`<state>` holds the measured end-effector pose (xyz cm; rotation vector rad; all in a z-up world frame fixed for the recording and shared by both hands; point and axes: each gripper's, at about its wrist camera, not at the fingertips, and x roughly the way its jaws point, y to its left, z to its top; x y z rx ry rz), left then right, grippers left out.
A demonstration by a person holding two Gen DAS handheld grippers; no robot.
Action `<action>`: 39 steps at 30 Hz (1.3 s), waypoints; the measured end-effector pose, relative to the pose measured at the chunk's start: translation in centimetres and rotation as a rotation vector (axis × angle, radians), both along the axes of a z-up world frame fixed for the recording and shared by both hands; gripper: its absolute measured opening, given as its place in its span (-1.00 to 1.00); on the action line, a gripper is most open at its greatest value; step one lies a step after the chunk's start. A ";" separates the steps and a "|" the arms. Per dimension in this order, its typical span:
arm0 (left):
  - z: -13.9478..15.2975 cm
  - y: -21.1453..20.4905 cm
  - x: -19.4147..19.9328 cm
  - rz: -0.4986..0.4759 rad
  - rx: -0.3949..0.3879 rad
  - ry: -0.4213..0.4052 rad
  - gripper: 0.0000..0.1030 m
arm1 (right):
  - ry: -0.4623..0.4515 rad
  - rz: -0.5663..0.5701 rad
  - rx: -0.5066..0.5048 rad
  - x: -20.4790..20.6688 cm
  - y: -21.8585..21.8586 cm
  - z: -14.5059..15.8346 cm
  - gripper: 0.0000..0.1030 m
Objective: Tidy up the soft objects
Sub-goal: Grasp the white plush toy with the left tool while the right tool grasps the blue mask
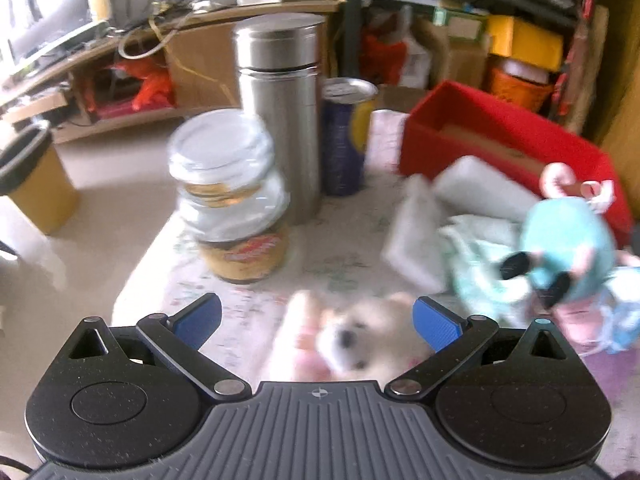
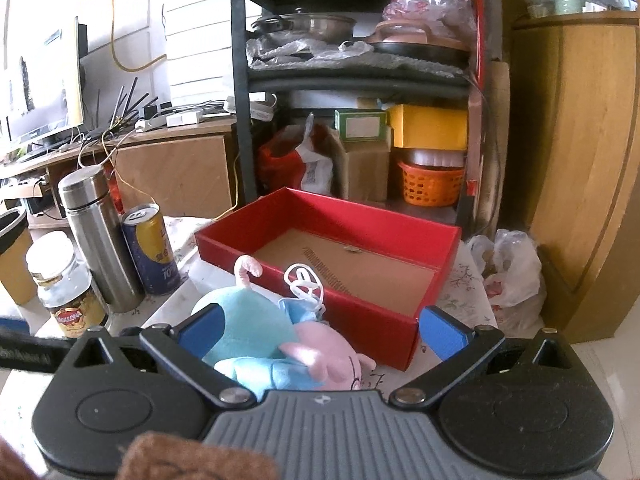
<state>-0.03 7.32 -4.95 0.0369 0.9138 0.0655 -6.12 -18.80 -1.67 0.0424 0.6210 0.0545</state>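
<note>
Tools point(image 1: 316, 322) point(image 2: 322, 330) both spread (two), near two plush toys point(image 1: 360, 340) point(image 2: 256, 328), one red box point(image 2: 320, 216).

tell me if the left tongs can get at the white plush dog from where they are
Probably yes: the left tongs are open, the white plush dog lies right between the blue fingers, and nothing blocks it, though the view is blurred.

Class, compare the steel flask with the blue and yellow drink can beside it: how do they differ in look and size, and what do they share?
The steel flask is plain bare silver; the drink can is printed blue and yellow. The flask stands taller than the can. The flask is closed by a cap with a seam below it, while the can has a flat metal top. Both are upright cylinders, side by side on the table, left of the red box.
</note>
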 end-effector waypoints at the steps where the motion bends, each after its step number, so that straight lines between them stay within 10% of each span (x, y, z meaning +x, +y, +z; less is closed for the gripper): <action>1: -0.1 0.5 0.3 0.004 -0.003 0.011 0.89 | 0.003 0.001 0.005 0.0 0.0 0.0 0.53; 10: -3.1 0.1 1.8 -0.027 -0.044 0.138 0.89 | 0.027 0.002 0.016 0.0 -0.7 0.1 0.53; 18: -5.4 -0.2 3.2 -0.014 -0.235 0.231 0.86 | 0.047 -0.019 0.029 0.0 -1.6 -0.1 0.53; 24: -5.2 -1.1 2.8 -0.029 -0.313 0.207 0.09 | 0.063 -0.040 0.060 -0.1 -3.2 0.0 0.53; 32: -2.8 -0.7 1.5 -0.019 -0.334 0.160 -0.02 | 0.095 -0.062 0.081 -0.2 -4.9 -0.5 0.53; 39: -1.1 0.6 0.8 -0.018 -0.368 0.119 -0.02 | 0.039 0.133 0.015 -1.6 -2.5 -0.2 0.52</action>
